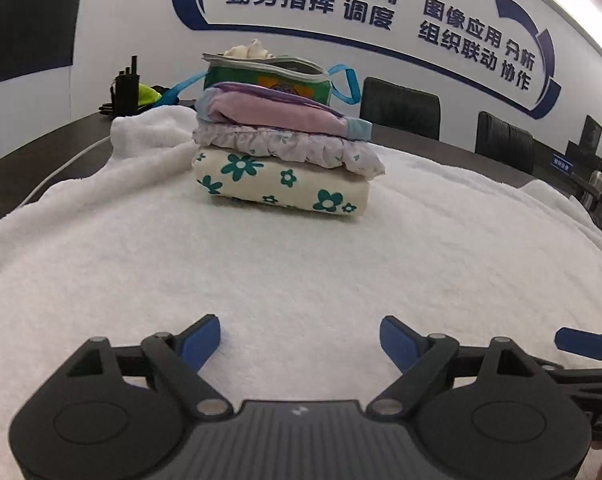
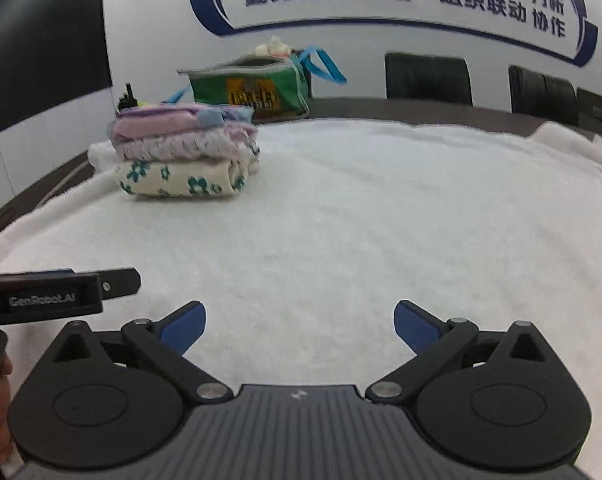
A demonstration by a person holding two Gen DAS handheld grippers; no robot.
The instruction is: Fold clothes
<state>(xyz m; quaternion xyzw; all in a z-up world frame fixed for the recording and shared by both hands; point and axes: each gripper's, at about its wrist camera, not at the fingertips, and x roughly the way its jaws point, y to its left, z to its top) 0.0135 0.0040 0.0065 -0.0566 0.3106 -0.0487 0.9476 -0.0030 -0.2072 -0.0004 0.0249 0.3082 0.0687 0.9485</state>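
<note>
Your left gripper (image 1: 300,338) and right gripper (image 2: 299,326) hover spread wide, holding nothing. The neat stack of folded floral and pink garments (image 1: 283,152) sits on the white fleece blanket (image 1: 301,264); a careless nudge could topple it.

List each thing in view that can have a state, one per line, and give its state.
Left tool: open, empty, over the white blanket.
Right tool: open, empty.
Floral garment: folded, bottom of the stack.
Ruffled lilac garment: folded, middle.
Pink garment: folded, on top.
Green bag: unzipped, flap raised, cloth showing at the top.
</note>
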